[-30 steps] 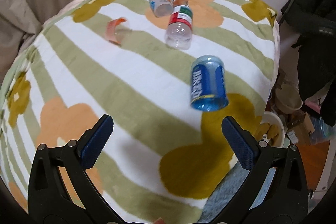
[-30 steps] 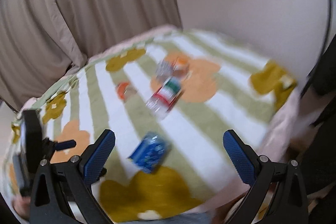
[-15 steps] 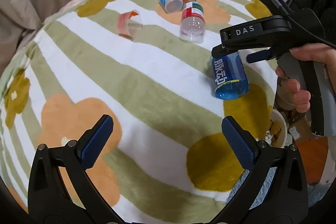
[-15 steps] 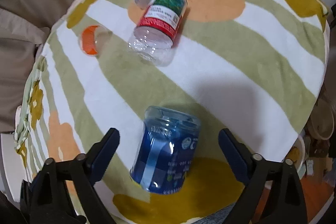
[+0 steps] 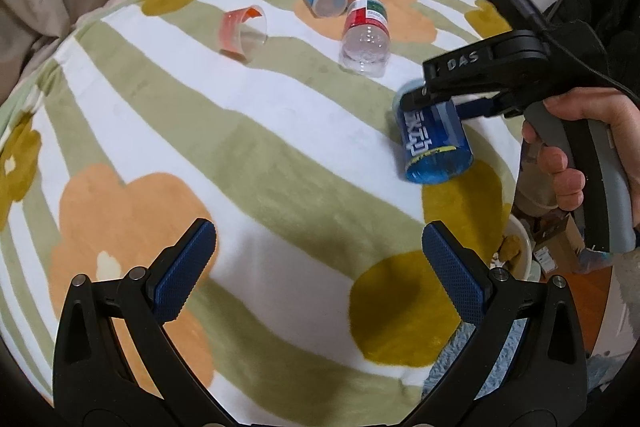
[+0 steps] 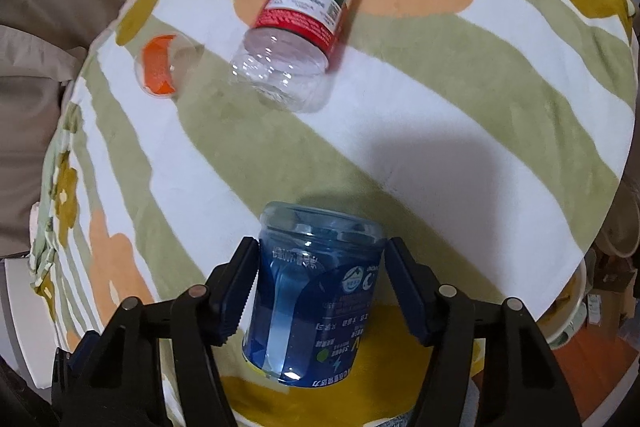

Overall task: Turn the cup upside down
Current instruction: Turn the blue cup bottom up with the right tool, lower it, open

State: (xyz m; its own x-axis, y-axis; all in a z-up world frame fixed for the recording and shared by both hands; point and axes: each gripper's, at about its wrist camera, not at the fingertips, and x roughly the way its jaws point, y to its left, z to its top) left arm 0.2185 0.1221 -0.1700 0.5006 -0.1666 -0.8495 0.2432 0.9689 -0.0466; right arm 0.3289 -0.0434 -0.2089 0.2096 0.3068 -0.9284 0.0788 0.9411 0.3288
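The blue cup [image 6: 316, 295] lies on its side near the edge of the striped flower blanket [image 6: 460, 115], and the right gripper [image 6: 320, 291] has it sitting right between its two fingers, pads [image 6: 236, 297] pressed against both sides, so it's clamped on. The left gripper [image 5: 316, 275] hovers over the blanket with its fingers spread wide, nothing in them, well apart from the cup. Further back there's a clear bottle [image 6: 298, 27] and an orange cup [image 6: 160, 69] tipped over too
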